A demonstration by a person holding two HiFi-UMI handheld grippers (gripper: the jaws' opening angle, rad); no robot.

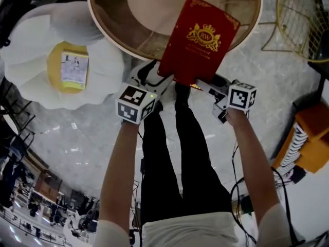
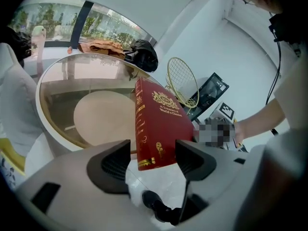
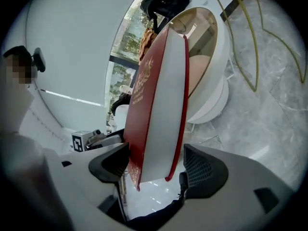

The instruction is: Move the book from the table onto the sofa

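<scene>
Both left gripper [image 2: 153, 148] and right gripper [image 3: 155, 152] loosely astride book [image 1: 198, 35]

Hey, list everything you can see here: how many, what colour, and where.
book: one, red with gold print, over the table's near rim, between both claws
table: one, round, glass with cream rim, top of head view
sofa: one, white, left of the table
cushion: one, yellow, on the sofa
leaflet: one, pale, on the cushion
wire frame: one, gold, top right
block: one, orange, right edge
legs: two, black trousers, below the book
left claw: one, white with black pads, open around the book
right claw: one, same colours, open around the book
</scene>
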